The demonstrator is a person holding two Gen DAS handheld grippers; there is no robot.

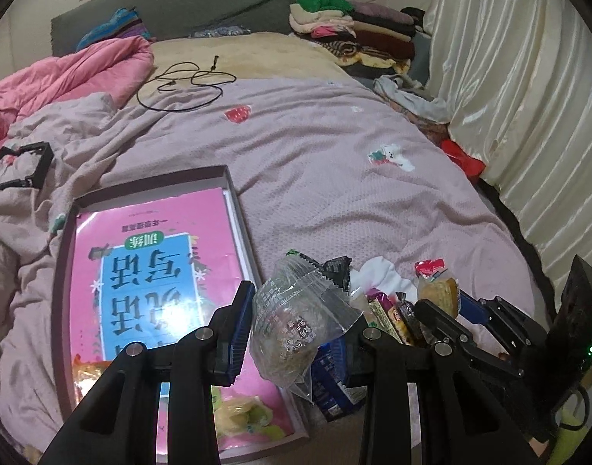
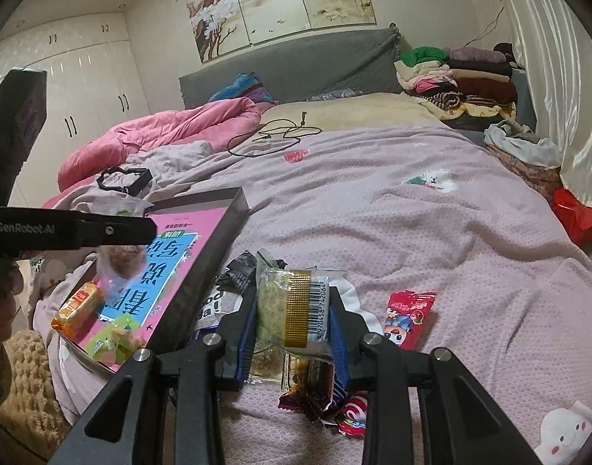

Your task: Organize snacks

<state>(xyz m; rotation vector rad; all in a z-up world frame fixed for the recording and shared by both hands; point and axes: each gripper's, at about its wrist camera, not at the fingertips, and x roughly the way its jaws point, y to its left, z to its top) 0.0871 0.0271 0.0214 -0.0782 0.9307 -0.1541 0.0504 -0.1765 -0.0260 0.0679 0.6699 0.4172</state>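
So the whole thing plays out on a bed (image 2: 431,232) with a mauve cover, and the shallow box (image 1: 234,193) lined with a pink workbook is clearly the sorting tray, parked toward the left side of the bed near its foot. Two packets already sit at the box's near end: an orange wrapped cake (image 2: 77,306) and a green-and-yellow one (image 2: 117,339), so that's where things get collected.

The left tool (image 1: 296,333) has its pads pinched on a clear bag with a brown, grainy snack (image 1: 292,329) inside. In the right wrist view that bag hangs in the air right above the box, which reads like it's about to be dropped in with the others.

The right tool (image 2: 294,317) is clamped on a clear packet with a gold band and a barcode (image 2: 299,310), holding it across the sides, low over the loose pile (image 2: 319,391). That pile (dark wrappers, a red candy pack (image 2: 410,316) just beside it) sits near the foot of the bed, right of the box, still waiting its turn. Gripping by the flat sides probably keeps the crinkly wrappers from slipping.
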